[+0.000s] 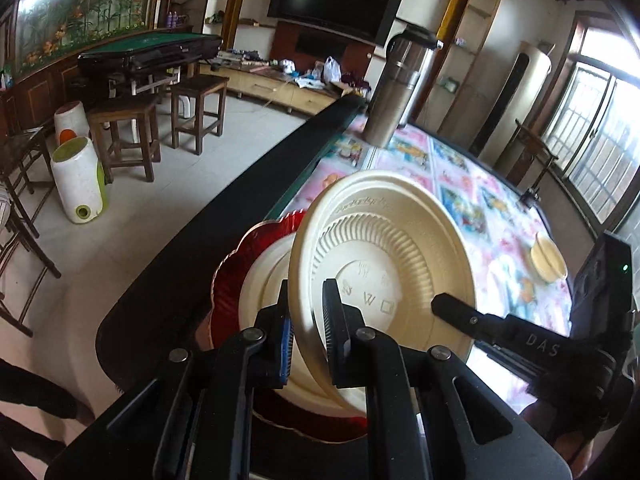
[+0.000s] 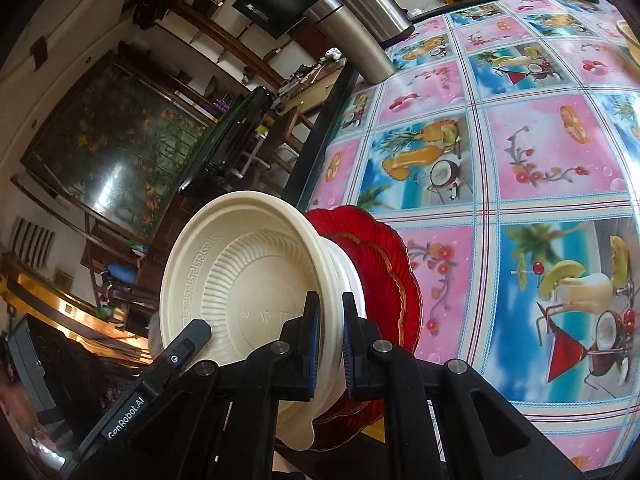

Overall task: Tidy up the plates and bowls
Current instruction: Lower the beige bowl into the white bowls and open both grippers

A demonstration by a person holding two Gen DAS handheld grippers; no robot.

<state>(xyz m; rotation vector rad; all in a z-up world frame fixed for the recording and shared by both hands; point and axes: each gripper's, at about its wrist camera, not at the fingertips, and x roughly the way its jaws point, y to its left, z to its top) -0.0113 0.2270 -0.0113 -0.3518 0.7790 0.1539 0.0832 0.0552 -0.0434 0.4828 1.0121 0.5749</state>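
Black linkage arms fill the foreground of both wrist views, and between them each gripper pinches the rim of a cream disposable bowl. Seen from the left wrist, the left gripper (image 1: 306, 312) has its 2 fingers nearly closed on the edge of the top bowl (image 1: 384, 264), which is tilted up so its ribbed underside with embossed lettering faces the camera. Under it sits another cream bowl (image 1: 264, 280), nested on a red plate (image 1: 236, 276) with a scalloped gold-trimmed edge, near the dark edge of the table (image 1: 460, 176) — the floral, drink-patterned cloth spreads beyond. From the right wrist, the right gripper (image 2: 331, 332) is likewise clamped narrowly on the bowl rim (blue pads on either side), though whether it holds only the top bowl or the stack is unclear. A steel thermos (image 1: 396, 92) stands farther back, and a small cream dish (image 1: 548, 258) lies well apart to the right.
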